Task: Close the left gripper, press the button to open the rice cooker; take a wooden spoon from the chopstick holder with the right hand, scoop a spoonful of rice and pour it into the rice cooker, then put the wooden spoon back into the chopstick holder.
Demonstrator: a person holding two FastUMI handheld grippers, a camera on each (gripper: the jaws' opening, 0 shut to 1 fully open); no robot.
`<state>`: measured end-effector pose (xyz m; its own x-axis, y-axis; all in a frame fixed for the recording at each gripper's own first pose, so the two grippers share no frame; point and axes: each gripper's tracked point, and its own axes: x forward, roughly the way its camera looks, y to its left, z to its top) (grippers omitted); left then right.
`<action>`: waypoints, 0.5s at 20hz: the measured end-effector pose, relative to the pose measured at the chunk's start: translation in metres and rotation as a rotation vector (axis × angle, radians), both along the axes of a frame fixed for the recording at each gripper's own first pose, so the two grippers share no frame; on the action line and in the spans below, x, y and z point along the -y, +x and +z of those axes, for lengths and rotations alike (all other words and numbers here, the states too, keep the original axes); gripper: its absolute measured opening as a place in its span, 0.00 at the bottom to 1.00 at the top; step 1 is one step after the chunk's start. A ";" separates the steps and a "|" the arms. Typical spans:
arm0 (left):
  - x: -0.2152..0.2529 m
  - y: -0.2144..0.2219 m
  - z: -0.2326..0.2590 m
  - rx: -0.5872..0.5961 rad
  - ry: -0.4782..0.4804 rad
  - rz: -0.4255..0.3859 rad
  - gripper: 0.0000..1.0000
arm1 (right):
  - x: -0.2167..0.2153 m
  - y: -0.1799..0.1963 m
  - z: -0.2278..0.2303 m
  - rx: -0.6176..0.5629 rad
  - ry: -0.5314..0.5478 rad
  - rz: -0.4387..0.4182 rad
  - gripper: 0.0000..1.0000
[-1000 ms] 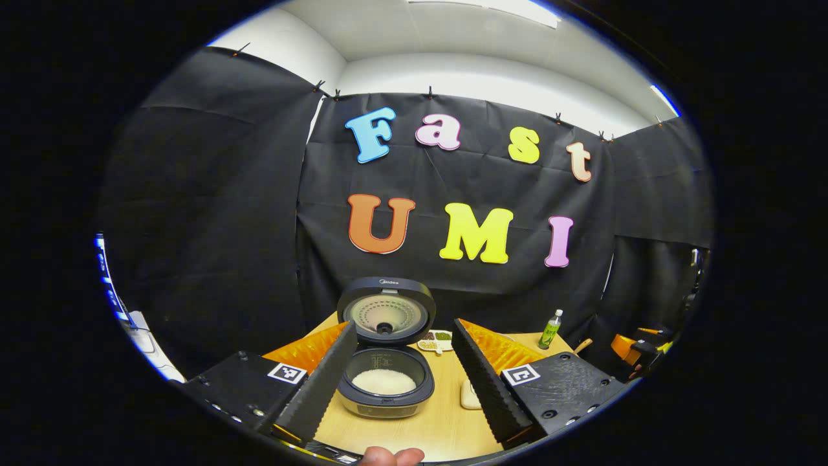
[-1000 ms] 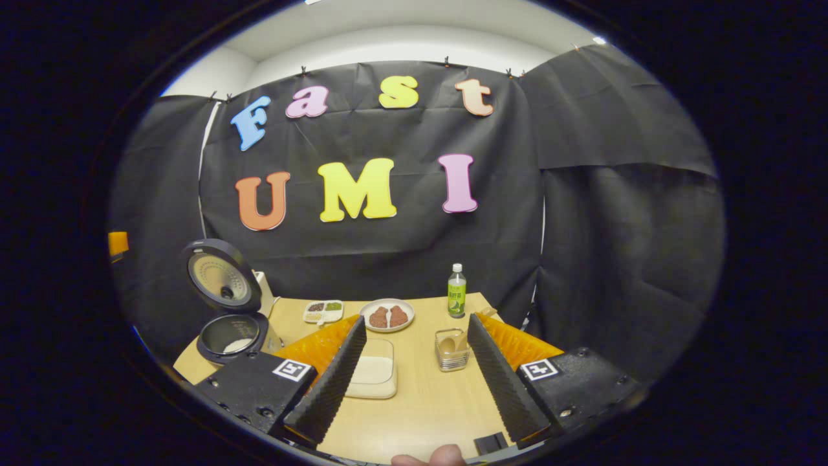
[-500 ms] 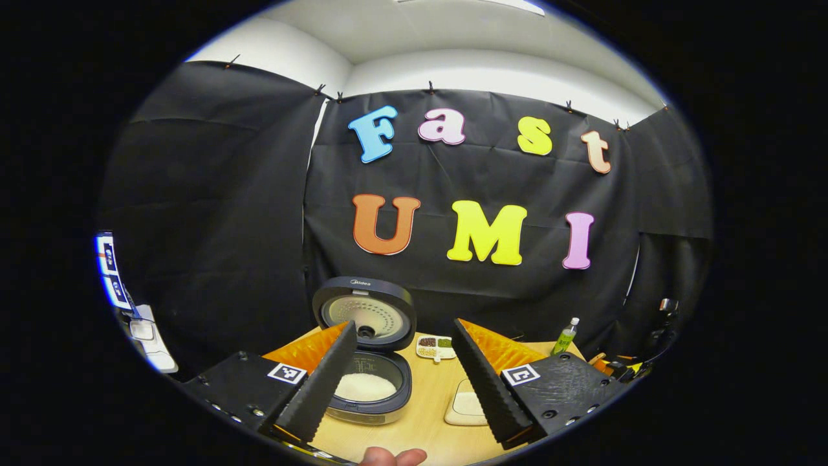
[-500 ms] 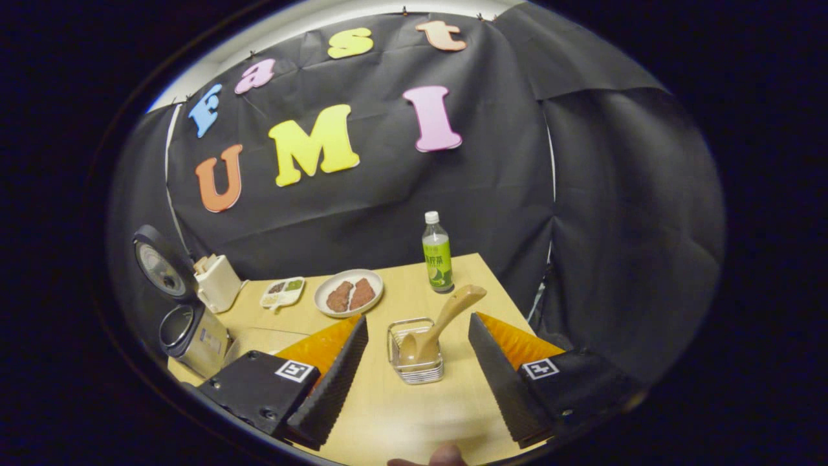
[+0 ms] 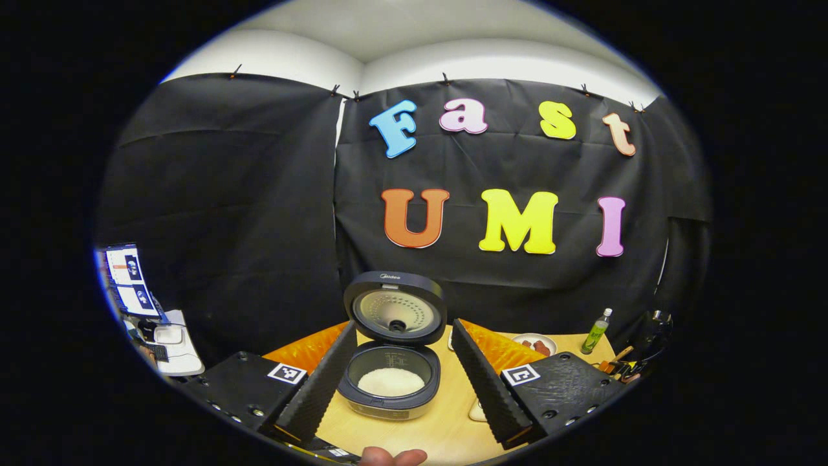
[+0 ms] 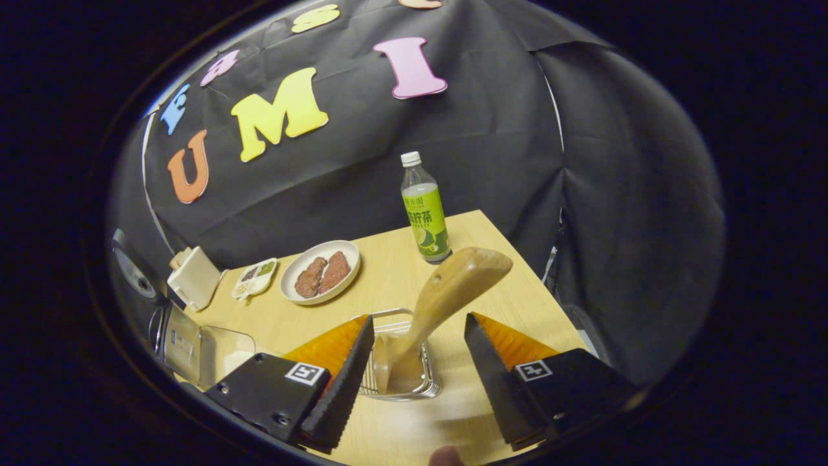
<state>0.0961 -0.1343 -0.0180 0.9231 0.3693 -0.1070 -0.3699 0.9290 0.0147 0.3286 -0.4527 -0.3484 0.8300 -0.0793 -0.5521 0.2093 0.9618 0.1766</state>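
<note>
Right gripper view: tool (image 6: 414, 382) spread, flanking wooden spoon (image 6: 440, 304).

In the right gripper view, the left finger of the right claw (image 6: 414, 388) is covering part of the chopstick holder (image 6: 414, 388). The rice cooker (image 6: 132, 275) is getting cut off at the edge. In the left gripper view, the things past the bottle (image 5: 596, 331) are looking too small and dark to tell.
</note>
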 end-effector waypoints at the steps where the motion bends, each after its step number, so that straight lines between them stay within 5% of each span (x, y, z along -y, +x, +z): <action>1: -0.003 -0.001 -0.002 -0.006 0.004 0.009 0.95 | 0.003 0.004 -0.002 0.000 -0.015 0.001 0.87; 4: -0.012 -0.005 -0.007 -0.029 0.028 0.019 0.95 | 0.002 0.007 0.001 0.008 -0.018 0.009 0.67; 6: -0.015 -0.007 -0.002 -0.022 0.035 0.011 0.95 | -0.003 0.005 0.005 0.010 -0.023 0.011 0.40; 10: -0.026 -0.011 0.005 -0.001 0.041 -0.011 0.95 | -0.020 0.001 0.021 0.011 -0.041 0.009 0.14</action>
